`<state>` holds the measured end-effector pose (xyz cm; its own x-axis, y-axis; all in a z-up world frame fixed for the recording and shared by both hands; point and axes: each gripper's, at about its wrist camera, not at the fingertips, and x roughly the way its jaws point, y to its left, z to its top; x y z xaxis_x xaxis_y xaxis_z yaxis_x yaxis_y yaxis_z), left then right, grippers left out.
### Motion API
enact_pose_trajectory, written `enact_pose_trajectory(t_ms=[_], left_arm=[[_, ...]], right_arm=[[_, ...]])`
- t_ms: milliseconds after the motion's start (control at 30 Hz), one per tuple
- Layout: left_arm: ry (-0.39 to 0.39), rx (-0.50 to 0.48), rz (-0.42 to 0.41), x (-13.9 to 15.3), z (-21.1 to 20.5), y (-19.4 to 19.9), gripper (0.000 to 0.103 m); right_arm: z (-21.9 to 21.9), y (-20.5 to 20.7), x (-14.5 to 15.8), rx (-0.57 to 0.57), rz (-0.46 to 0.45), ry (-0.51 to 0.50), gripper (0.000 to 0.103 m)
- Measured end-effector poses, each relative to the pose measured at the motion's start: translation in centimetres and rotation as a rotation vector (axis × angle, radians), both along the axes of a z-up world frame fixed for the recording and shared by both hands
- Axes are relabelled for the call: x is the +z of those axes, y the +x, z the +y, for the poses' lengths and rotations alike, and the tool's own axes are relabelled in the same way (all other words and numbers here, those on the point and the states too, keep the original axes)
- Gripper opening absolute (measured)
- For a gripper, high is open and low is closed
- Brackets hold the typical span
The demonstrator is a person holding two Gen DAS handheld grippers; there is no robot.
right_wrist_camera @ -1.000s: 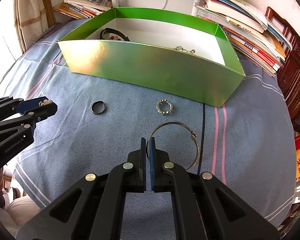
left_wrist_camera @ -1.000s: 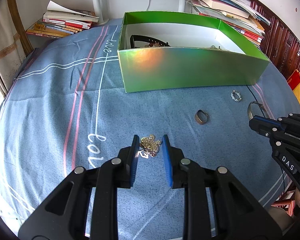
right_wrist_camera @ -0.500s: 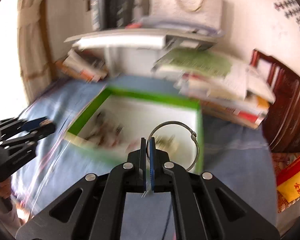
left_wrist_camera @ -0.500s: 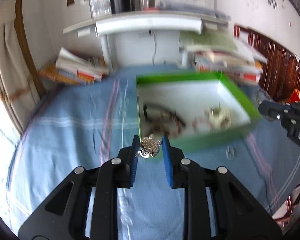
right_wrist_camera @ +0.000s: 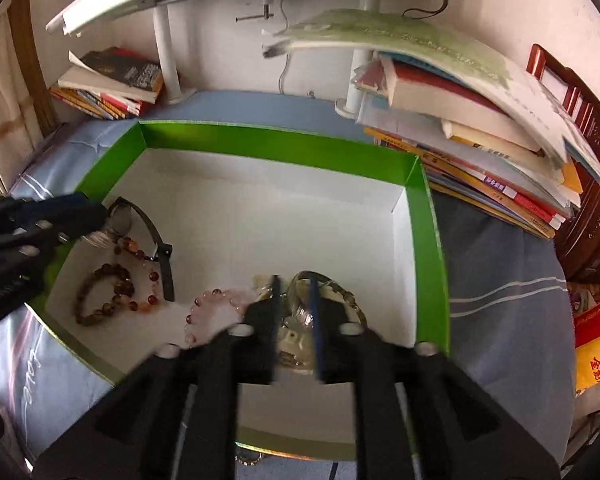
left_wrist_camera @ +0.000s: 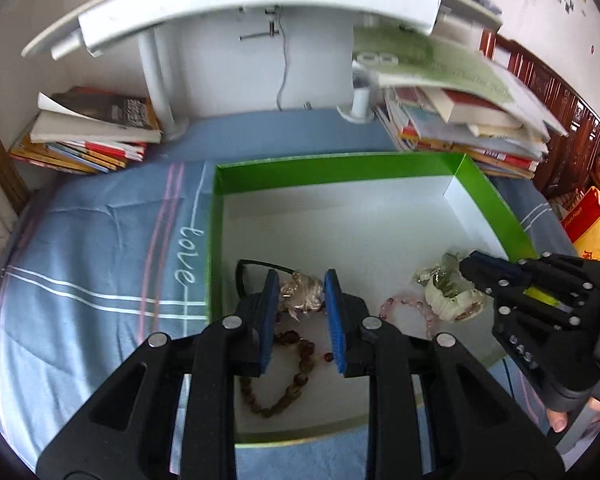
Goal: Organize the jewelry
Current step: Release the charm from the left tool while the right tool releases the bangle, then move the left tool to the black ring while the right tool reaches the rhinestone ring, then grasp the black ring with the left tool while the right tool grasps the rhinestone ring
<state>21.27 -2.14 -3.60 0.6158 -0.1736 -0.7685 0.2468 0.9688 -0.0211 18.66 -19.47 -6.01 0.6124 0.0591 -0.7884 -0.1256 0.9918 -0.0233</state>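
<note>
Left wrist view: left gripper (left_wrist_camera: 302, 300) over the green box (left_wrist_camera: 332, 168), jaws spread apart, sparkly brooch (left_wrist_camera: 302, 294) sitting loose between the blue pads, down among the stuff in the near-left part of the box. Can't tell if it touches either pad. Brown bead bracelet (left_wrist_camera: 284, 384) right below it, black strap (left_wrist_camera: 256, 270) curling just behind. Over to the right, right gripper (left_wrist_camera: 470, 268) poking into the box next to a pale jewelry pile (left_wrist_camera: 448, 292), pink bead bracelet (left_wrist_camera: 408, 308) just beside that. Right wrist view: same gripper (right_wrist_camera: 296, 308) spread wide too, metal ring (right_wrist_camera: 320, 280) lying released on top of the pile (right_wrist_camera: 296, 340), between the fingers but not pinched. Pink beads (right_wrist_camera: 212, 308) to its left, brown beads (right_wrist_camera: 100, 296) and strap (right_wrist_camera: 160, 252) further left by the left gripper (right_wrist_camera: 100, 216). Box sitting on a blue cloth (left_wrist_camera: 100, 260), book stacks (right_wrist_camera: 480, 160) behind.
</note>
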Motion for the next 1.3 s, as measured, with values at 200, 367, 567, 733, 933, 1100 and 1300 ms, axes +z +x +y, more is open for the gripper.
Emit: enact_pose_trajectory(t_ms=[200, 367, 567, 733, 933, 1100, 1300], left_arm=[[0.047, 0.021, -0.086, 1.9, 0.9, -4.2, 0.049], [0.036, -0.033, -0.061, 1.2, 1.7, -10.0, 0.052], [0.033, -0.126, 0.101, -3.9, -0.6, -12.4, 0.052], [0.036, -0.141, 0.15, -5.9, -1.8, -12.2, 0.052], [0.037, -0.139, 0.161, -6.5, -2.2, -11.8, 0.05], [0.047, -0.136, 0.172, -6.9, -2.6, -11.3, 0.043], [0.047, -0.123, 0.164, -7.0, -2.5, -11.0, 0.027]], right_arm=[[-0.9, -6.1, 4.1, 0.048, -0.094, 0.064, 0.034], [-0.6, -10.7, 2.3, 0.09, -0.031, 0.06, 0.034], [0.9, -9.9, -3.4, 0.085, 0.117, 0.03, 0.034], [1.5, -9.0, -4.7, 0.082, 0.142, 0.044, 0.034], [2.0, -8.4, -4.9, 0.071, 0.134, 0.024, 0.034], [1.8, -8.2, -4.7, 0.068, 0.129, 0.018, 0.034], [1.9, -8.2, -4.7, 0.075, 0.126, 0.02, 0.025]])
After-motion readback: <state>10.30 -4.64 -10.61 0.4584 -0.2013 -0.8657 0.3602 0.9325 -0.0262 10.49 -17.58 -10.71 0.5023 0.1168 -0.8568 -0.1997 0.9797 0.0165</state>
